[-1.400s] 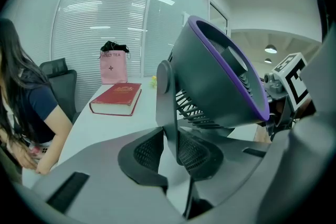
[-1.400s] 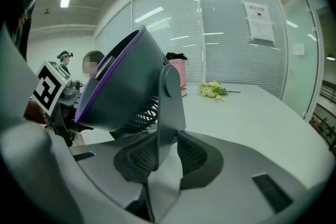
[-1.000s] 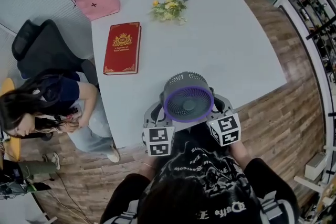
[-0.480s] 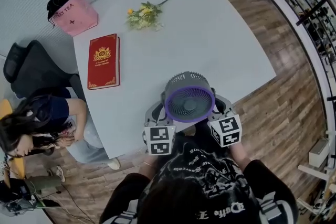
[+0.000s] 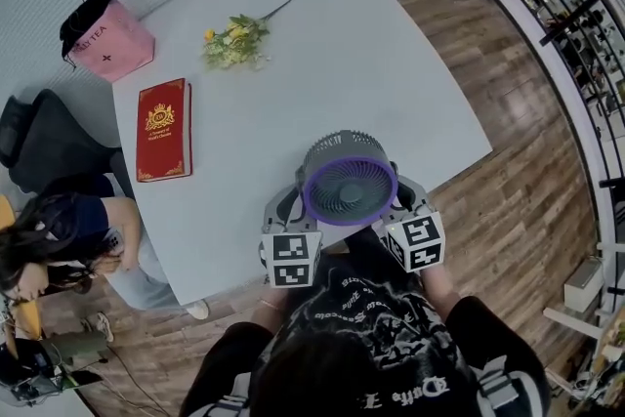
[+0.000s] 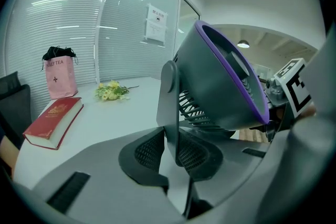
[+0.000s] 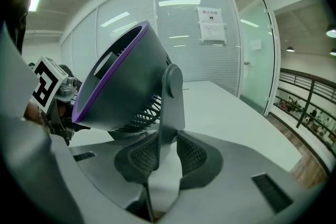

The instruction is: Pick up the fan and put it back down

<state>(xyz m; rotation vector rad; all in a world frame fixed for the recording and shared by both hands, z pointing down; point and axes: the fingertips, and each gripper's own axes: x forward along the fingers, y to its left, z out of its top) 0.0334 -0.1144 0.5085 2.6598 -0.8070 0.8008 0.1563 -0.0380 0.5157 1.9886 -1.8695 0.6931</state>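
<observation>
Fingers [image 6: 147, 152] of the left gripper [image 6: 170, 150] are clamped on one side of the fan's [image 5: 349, 181] stand [image 6: 169, 113]. Fingers [image 7: 191, 155] of the right gripper [image 7: 165, 157] are clamped on the other side. The fan is between the two grippers, in the lower middle of the head view, over the near edge of the tabletop [image 5: 371, 44]. It looks lifted up, so the picking up seems done. Putting it back down on the tabletop is left to do.

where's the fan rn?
Head view, lower centre: fan clamped by its side arms between left gripper and right gripper, at the table's near edge.
</observation>
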